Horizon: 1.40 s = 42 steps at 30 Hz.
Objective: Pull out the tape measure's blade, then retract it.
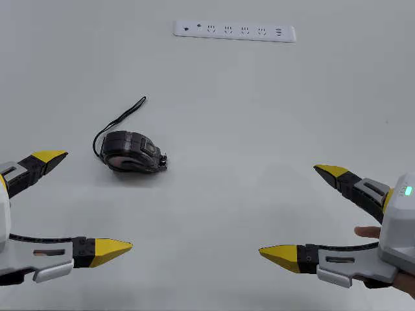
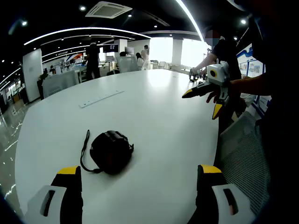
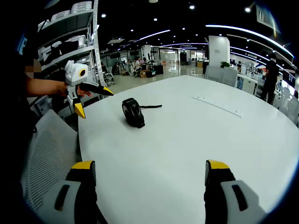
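A black tape measure with a thin black wrist strap lies on the white table, left of centre, blade fully in. My left gripper hovers open just left of and nearer than it, jaws wide apart. In the left gripper view the tape measure sits just ahead of the left gripper, toward its left jaw. Far to the right, my right gripper is open and holds nothing. The right gripper view shows the tape measure well ahead of the right gripper.
A white power strip lies at the table's far edge. A grey mesh chair stands at the near edge beside the person. Other people and desks fill the office behind. Each gripper view shows the opposite gripper.
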Available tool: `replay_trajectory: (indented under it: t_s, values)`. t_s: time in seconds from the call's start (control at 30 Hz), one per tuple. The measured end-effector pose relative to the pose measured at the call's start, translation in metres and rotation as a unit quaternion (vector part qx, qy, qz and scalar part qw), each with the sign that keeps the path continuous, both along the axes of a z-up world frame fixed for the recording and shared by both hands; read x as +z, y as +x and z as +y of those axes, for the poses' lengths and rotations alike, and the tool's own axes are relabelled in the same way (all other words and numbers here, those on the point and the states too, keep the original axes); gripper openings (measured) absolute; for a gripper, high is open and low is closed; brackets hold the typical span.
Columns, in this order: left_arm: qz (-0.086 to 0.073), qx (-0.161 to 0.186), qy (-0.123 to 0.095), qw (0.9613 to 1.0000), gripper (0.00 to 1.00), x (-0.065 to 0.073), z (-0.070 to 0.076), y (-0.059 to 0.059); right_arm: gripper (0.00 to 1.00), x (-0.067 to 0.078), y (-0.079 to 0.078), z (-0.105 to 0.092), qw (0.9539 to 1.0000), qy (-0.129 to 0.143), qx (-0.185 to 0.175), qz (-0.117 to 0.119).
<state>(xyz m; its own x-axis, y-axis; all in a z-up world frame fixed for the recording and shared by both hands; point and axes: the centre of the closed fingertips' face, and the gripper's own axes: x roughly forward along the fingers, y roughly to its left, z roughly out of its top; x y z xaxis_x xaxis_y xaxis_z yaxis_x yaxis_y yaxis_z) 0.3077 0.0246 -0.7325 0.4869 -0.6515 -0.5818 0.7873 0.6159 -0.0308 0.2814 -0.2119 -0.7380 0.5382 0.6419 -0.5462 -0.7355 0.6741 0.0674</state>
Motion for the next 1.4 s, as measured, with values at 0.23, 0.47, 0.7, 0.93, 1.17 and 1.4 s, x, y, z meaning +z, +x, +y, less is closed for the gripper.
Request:
replay_trajectory:
  t_s: [0.23,0.47,0.7,0.93,1.17,1.4]
  values:
    - [0.001,-0.004,0.003,1.0000,1.00,-0.001,0.000,0.000,0.99,-0.001,0.000,0.000,1.0000,-0.003,0.003,0.001]
    - [0.001,-0.010,0.006,0.9999,0.99,-0.002,-0.002,-0.001,0.98,-0.001,0.000,0.000,1.0000,-0.005,0.007,-0.001]
    - [0.002,-0.019,0.015,0.9997,0.99,-0.003,-0.002,-0.001,0.97,-0.002,0.001,0.001,0.9998,-0.008,0.016,-0.001]
    - [0.002,-0.028,0.020,0.9994,0.97,-0.003,-0.002,0.003,0.96,-0.003,0.002,0.003,0.9996,-0.008,0.027,0.004]
    - [0.005,-0.043,0.026,0.9987,0.95,-0.005,-0.004,0.009,0.93,-0.004,0.008,0.004,0.9992,-0.011,0.037,0.003]
    - [0.011,-0.062,0.038,0.9973,0.93,-0.009,-0.004,0.016,0.89,-0.005,0.017,0.008,0.9979,-0.015,0.063,-0.005]
